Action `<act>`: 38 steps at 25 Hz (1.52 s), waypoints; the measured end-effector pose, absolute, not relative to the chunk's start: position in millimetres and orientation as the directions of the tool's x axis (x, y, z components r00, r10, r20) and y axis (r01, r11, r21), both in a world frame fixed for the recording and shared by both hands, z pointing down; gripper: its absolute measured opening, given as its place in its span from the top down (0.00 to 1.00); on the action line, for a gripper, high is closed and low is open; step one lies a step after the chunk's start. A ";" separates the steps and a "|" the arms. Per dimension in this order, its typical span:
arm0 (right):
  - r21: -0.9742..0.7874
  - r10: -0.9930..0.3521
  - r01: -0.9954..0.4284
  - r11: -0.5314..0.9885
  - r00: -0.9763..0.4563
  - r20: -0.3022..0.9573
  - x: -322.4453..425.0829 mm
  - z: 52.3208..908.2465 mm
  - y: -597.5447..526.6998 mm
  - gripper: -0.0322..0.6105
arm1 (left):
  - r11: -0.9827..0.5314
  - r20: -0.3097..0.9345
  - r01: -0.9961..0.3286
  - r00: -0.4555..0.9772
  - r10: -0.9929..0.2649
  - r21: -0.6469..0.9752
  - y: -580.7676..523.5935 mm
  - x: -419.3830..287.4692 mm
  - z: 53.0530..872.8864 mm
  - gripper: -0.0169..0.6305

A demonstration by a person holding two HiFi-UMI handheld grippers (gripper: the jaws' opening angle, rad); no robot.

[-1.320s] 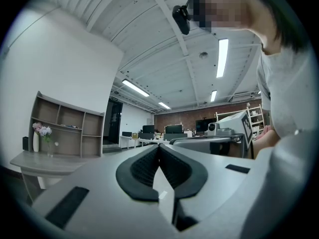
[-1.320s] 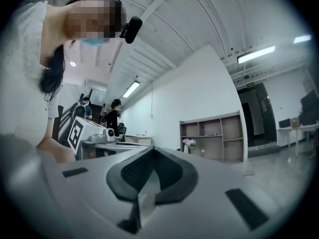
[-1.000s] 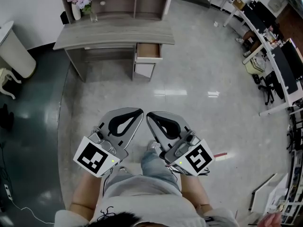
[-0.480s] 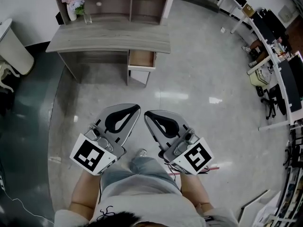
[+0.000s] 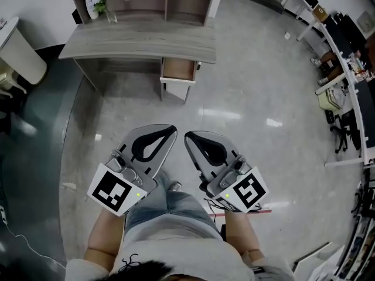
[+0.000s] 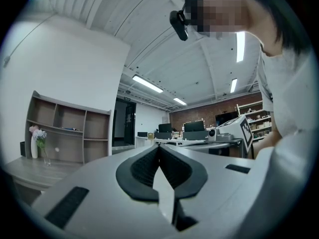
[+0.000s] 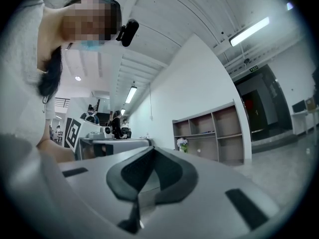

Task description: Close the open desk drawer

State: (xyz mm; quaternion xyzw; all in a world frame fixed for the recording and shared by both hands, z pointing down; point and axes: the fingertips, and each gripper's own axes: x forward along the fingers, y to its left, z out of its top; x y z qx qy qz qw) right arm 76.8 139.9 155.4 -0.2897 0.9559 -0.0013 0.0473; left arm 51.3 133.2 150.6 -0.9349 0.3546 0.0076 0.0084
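While drawer (image 5: 179,69) hangs open under desk (image 5: 140,43), inside bare, left gripper (image 5: 170,131) and right gripper (image 5: 189,137) fingers closed, empty.

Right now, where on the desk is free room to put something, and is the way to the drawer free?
The desk top is bare from middle to right end; a vase of flowers takes its left rear corner. The floor before the open drawer is bare too. Crowded: the far-right office desks.

Flower vase (image 5: 95,4) at back left corner of desk (image 5: 140,43); shelf unit (image 5: 186,2) behind back edge; white bin (image 5: 20,54) off left edge.
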 end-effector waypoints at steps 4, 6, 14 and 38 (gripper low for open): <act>-0.030 -0.565 -0.565 0.825 -0.820 -0.094 76.8 155.0 125.9 0.94 | -0.757 -0.015 -0.653 0.758 -0.653 -0.014 119.3 50.4 152.6 0.96; -0.024 -0.569 -0.570 0.822 -0.818 -0.086 76.5 156.4 118.1 0.94 | -0.764 -0.017 -0.646 0.764 -0.645 -0.016 109.5 51.5 154.1 0.96; -0.023 -0.592 -0.592 0.806 -0.803 -0.068 77.3 157.3 62.6 0.94 | -0.787 -0.002 -0.616 0.787 -0.616 -0.024 55.6 56.2 155.6 0.96; -0.026 -0.660 -0.660 0.751 -0.749 -0.051 47.5 172.3 -93.9 0.94 | -0.809 0.006 -0.586 0.810 -0.587 -0.032 -92.4 16.7 169.5 0.96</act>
